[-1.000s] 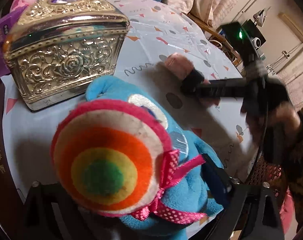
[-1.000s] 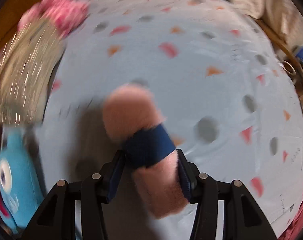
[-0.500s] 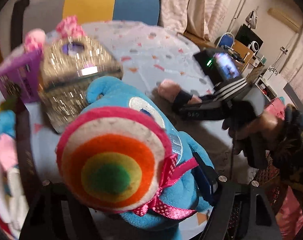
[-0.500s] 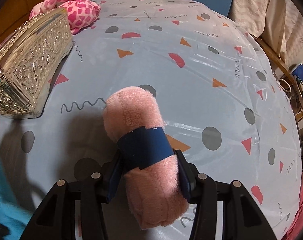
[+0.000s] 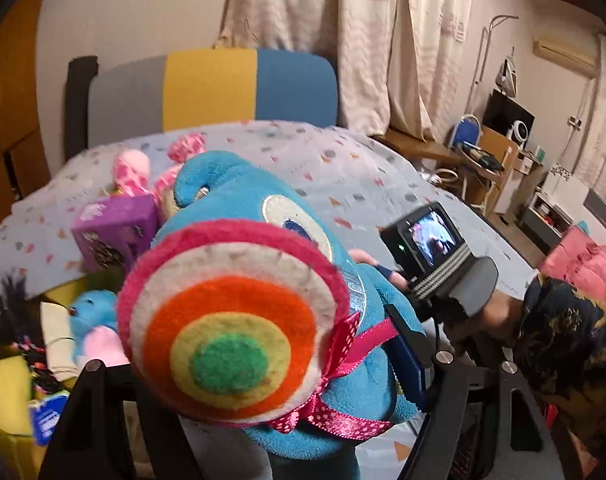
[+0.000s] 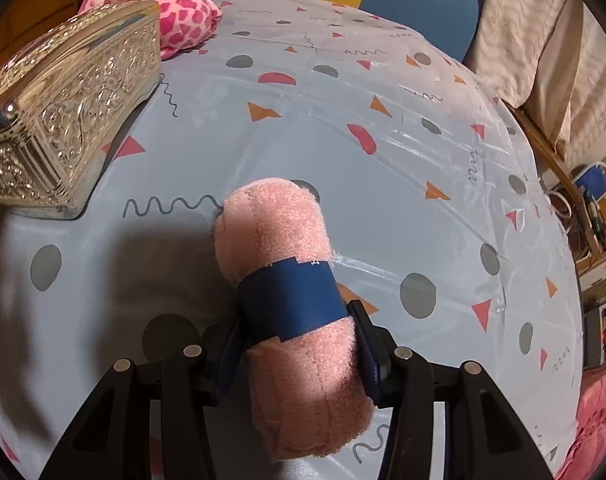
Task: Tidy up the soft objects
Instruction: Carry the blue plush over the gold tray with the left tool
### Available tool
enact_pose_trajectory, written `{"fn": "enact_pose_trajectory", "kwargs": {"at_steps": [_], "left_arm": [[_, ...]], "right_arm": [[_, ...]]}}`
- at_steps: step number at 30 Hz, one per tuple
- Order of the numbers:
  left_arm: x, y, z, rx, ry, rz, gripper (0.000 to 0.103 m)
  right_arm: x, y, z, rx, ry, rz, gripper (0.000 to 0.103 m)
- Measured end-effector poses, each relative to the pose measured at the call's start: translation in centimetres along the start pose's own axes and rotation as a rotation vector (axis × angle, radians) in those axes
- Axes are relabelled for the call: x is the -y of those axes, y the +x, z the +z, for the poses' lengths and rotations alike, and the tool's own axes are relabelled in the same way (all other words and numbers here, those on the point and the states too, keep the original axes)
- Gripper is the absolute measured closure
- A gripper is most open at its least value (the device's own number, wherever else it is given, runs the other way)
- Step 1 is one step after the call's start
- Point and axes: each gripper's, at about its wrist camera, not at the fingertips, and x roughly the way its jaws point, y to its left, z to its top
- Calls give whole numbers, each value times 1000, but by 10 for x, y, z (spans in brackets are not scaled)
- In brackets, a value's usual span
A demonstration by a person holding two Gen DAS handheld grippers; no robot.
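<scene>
Held a blue plush toy (image 5: 239, 344) with a ringed rainbow disc in the left tool (image 5: 251, 360), clear above the worktop (image 6: 383, 160); had just been closing those jaws, with the toy between them and squeezed at its sides. Clamped a pink rolled towel (image 6: 287, 240) with a blue band in the right tool (image 6: 299, 352), low over the worktop; could not tell whether its far end touched. Judged the sorting to be midway: two soft things in hand and not yet put down, one pink spotted plush (image 6: 175, 12) left lying at the far edge beside the gold box (image 6: 63, 120). Spotted a small blue plush (image 5: 91, 312) down at the left among other bits, seemingly already stowed, though could not make out the container. Counted two tools, four soft things, one gold box and one purple box (image 5: 115, 228).
</scene>
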Motion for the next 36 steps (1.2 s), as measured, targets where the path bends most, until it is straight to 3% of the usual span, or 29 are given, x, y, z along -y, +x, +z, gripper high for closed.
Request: {"fn": "enact_pose_trajectory", "kwargs": {"at_steps": [19,36], "left_arm": [[-43,-34,2,84,-89,95,25],[-106,-64,-24,90,-174,282,25]], "right_arm": [[2,3,0,29,-10,3,57],[4,5,3,18,9,5,57]]}}
